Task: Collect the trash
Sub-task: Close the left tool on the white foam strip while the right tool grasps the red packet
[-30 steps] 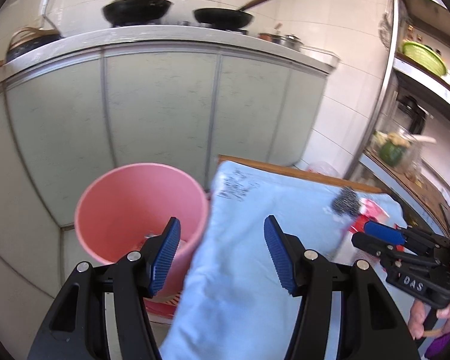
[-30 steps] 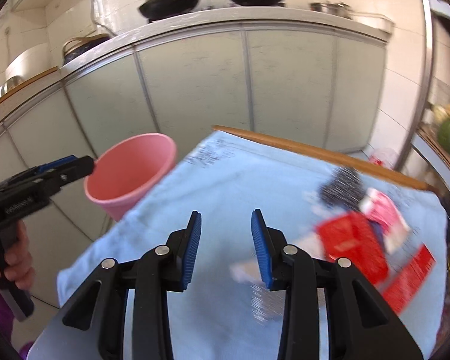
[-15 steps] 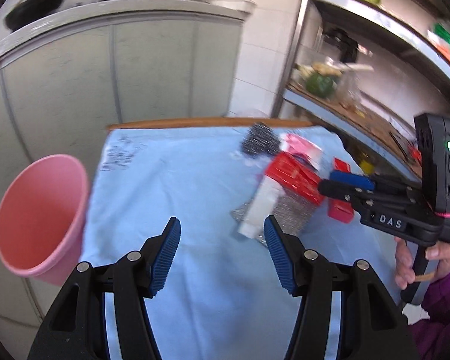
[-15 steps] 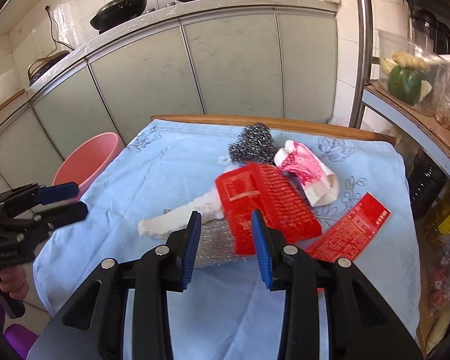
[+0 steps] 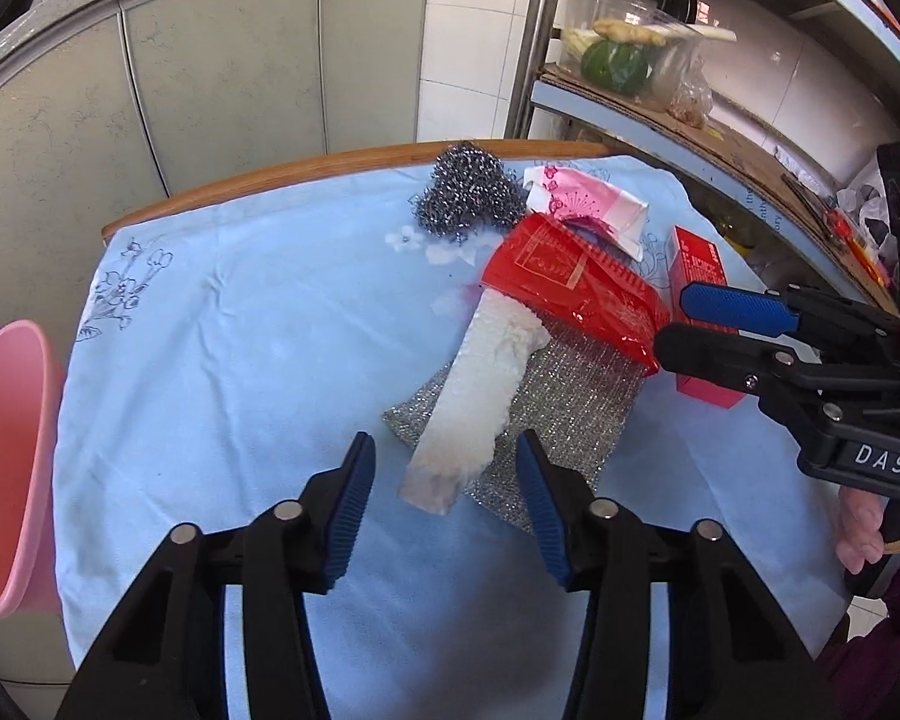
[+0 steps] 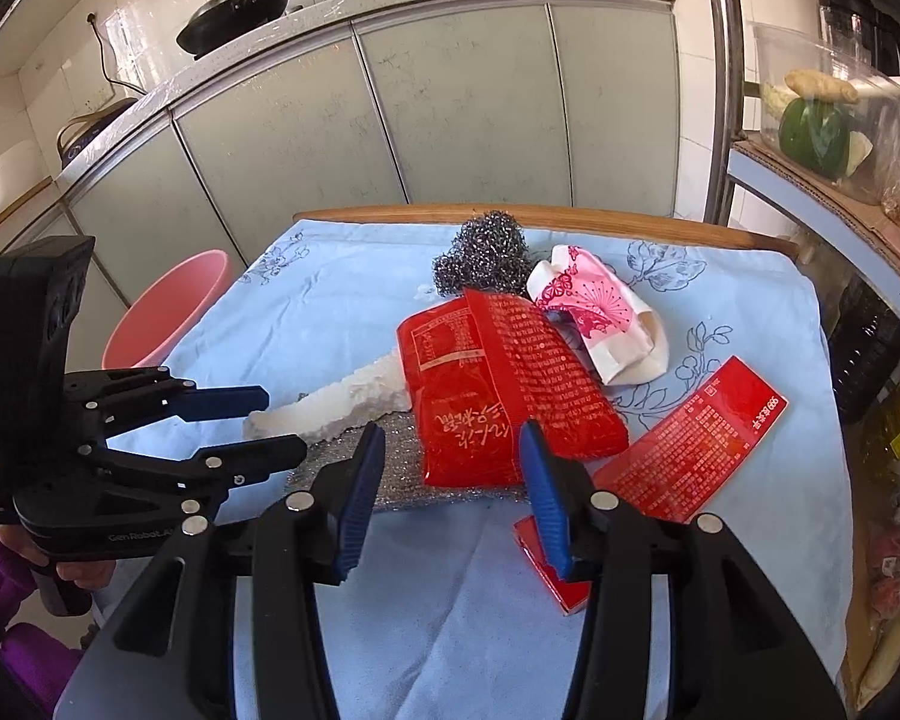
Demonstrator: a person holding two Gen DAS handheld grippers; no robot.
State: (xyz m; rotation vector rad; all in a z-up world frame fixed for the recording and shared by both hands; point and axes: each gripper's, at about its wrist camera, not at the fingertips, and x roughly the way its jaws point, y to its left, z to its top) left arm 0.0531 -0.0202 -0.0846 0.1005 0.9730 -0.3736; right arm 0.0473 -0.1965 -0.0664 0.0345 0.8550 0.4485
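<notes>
A pile of trash lies on the blue-clothed table (image 5: pixel 240 330): a white crumpled strip (image 5: pixel 480 384) (image 6: pixel 342 399), a silver mesh pad (image 5: pixel 564 414), a red packet (image 5: pixel 576 288) (image 6: pixel 498 384), a steel wool ball (image 5: pixel 468 192), a pink-white wrapper (image 5: pixel 582 201) and a flat red box (image 6: pixel 690 438). My left gripper (image 5: pixel 445 462) (image 6: pixel 282 423) is closing, with the strip's near end between its jaws but untouched. My right gripper (image 6: pixel 450 450) (image 5: pixel 669 324) is opening just in front of the red packet's near edge and holds nothing.
A pink bin (image 5: pixel 6 468) (image 6: pixel 168 312) stands off the table's left edge. Grey cabinets run behind the table. A metal shelf (image 5: pixel 660 120) with a green vegetable stands at the right, with bottles (image 6: pixel 870 348) below it. A small red scrap (image 6: pixel 546 564) lies near the front.
The left gripper swung from over the pink bin to the trash pile, came down at the white strip, and its jaws narrowed. The right gripper moved closer to the red packet and its jaws widened.
</notes>
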